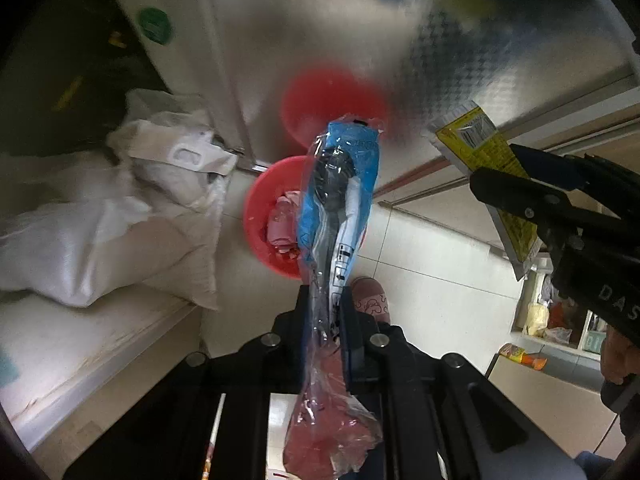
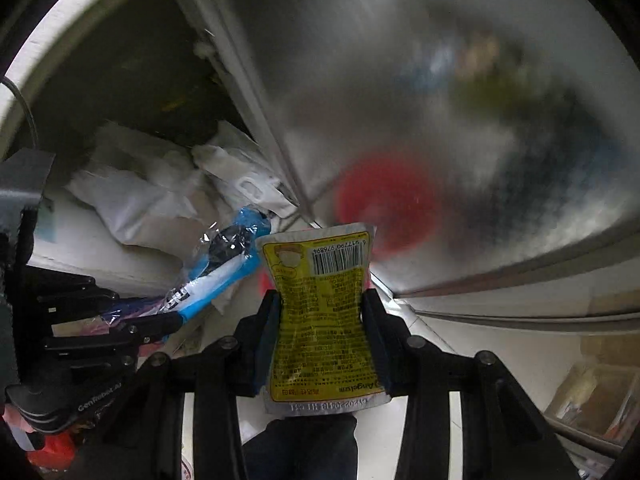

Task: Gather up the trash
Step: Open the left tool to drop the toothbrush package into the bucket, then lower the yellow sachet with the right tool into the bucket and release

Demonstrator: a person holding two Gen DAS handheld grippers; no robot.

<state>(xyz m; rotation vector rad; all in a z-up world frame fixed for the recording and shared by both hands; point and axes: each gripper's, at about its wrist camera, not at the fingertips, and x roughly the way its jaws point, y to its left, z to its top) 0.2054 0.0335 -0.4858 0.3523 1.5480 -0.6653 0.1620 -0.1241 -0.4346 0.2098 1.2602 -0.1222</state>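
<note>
My left gripper [image 1: 326, 300] is shut on a long blue and clear plastic wrapper [image 1: 340, 196] that sticks up in front of a red bin [image 1: 260, 216] holding crumpled pink trash. My right gripper [image 2: 320, 300] is shut on a yellow foil packet [image 2: 320, 312] with a barcode. The right gripper and its packet [image 1: 486, 160] also show at the right of the left wrist view. The left gripper and the blue wrapper [image 2: 216, 272] show at the left of the right wrist view. The packet hides most of the red bin [image 2: 262, 280] there.
White woven sacks [image 1: 100, 240] lie on a low white ledge at the left. A shiny metal panel [image 1: 460, 40] behind the bin mirrors it as a red blur. The floor is pale tile [image 1: 440, 288]. A pink slipper [image 1: 370, 296] and cluttered shelves [image 1: 560, 320] show lower right.
</note>
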